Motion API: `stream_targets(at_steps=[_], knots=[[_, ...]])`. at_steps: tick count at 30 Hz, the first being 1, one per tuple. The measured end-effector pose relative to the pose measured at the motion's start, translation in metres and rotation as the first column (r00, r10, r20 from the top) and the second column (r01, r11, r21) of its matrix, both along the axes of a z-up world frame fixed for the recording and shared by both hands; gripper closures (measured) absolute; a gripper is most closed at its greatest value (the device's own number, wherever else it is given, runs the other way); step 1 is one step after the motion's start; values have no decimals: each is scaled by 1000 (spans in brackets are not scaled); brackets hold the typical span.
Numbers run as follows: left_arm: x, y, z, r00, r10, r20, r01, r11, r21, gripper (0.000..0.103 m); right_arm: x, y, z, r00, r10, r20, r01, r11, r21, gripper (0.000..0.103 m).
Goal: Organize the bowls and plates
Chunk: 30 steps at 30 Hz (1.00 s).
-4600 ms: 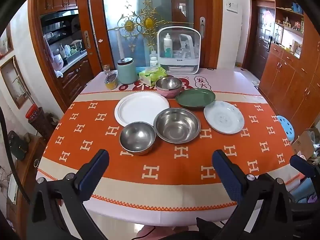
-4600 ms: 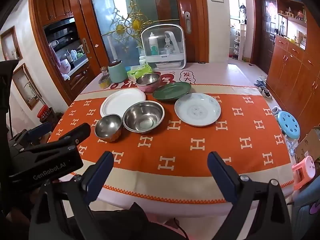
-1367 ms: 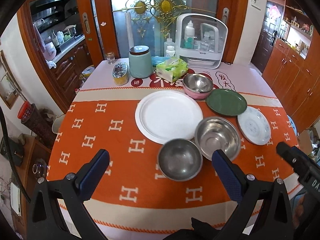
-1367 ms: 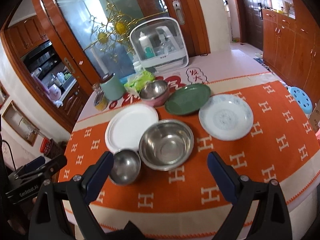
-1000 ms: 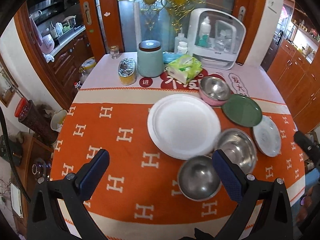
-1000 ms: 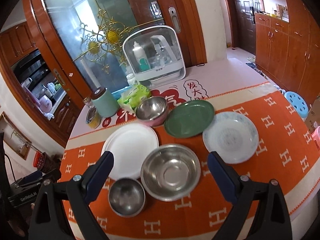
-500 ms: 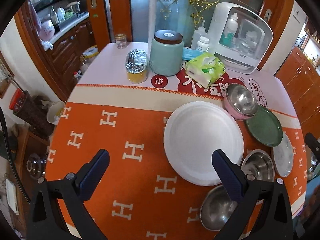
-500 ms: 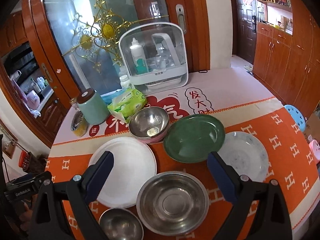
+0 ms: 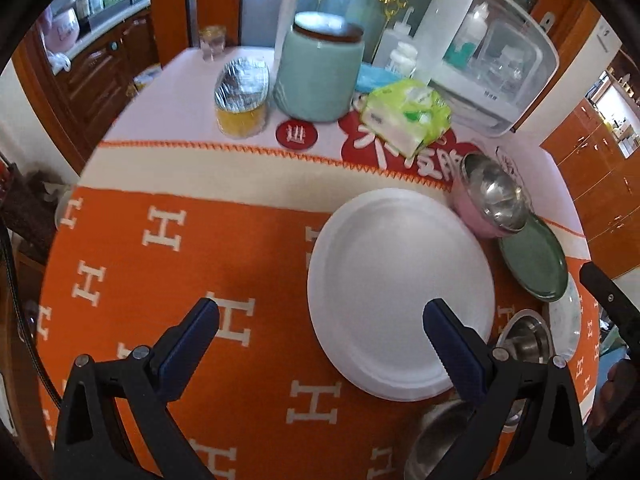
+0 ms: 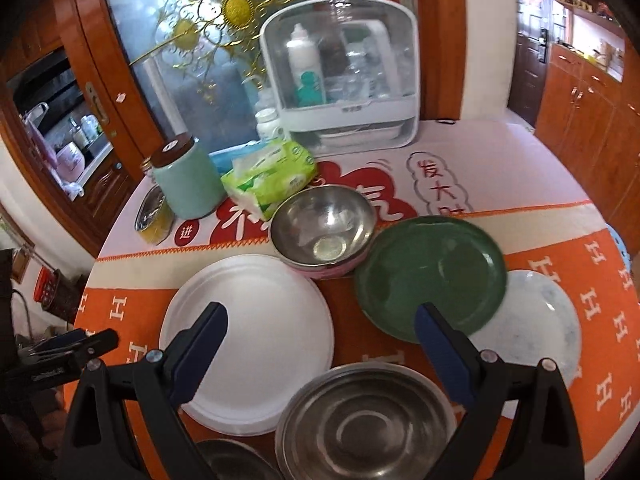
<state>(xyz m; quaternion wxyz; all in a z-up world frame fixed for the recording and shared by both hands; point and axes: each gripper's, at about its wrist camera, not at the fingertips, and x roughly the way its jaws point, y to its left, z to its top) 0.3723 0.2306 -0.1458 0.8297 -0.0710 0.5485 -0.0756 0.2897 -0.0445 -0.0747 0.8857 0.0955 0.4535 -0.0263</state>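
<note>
A large white plate [image 9: 400, 292] [image 10: 252, 344] lies on the orange tablecloth. Behind it a steel bowl sits inside a pink bowl [image 9: 490, 204] [image 10: 324, 228]. A green plate [image 10: 430, 276] [image 9: 534, 260] overlaps a pale patterned plate [image 10: 536, 316]. A big steel bowl [image 10: 364, 424] and a small steel bowl [image 10: 232, 462] sit nearest. My left gripper [image 9: 320, 320] is open and empty over the white plate's left edge. My right gripper [image 10: 320, 324] is open and empty above the big steel bowl.
At the back stand a mint canister [image 9: 320, 68], a foil-topped jar [image 9: 242, 96], a green tissue pack [image 10: 270, 176] and a white cosmetics case [image 10: 340, 80]. Wooden cabinets and a glass door lie behind the table.
Both grippers have moved forward and lower over the table, closer to the dishes. The left one has swung left over the white plate. Both stay open and empty.
</note>
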Motion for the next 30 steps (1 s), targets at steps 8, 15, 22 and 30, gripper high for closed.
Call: stream_targets(at_steps=[8, 15, 22, 30], knots=[[21, -8, -50, 993, 5, -121, -4, 1000, 4, 2, 22, 5, -36, 995, 48, -92, -44, 998, 36, 12], [30, -11, -79, 983, 2, -186, 4, 1000, 30, 2, 38, 2, -71, 984, 67, -167, -55, 996, 77, 26], [34, -14, -94, 977, -10, -214, 15, 1000, 24, 7, 46, -2, -91, 976, 74, -207, -54, 993, 102, 38], [39, -26, -103, 972, -20, -233, 33, 998, 51, 14, 53, -8, -111, 964, 66, -259, -35, 992, 122, 56]])
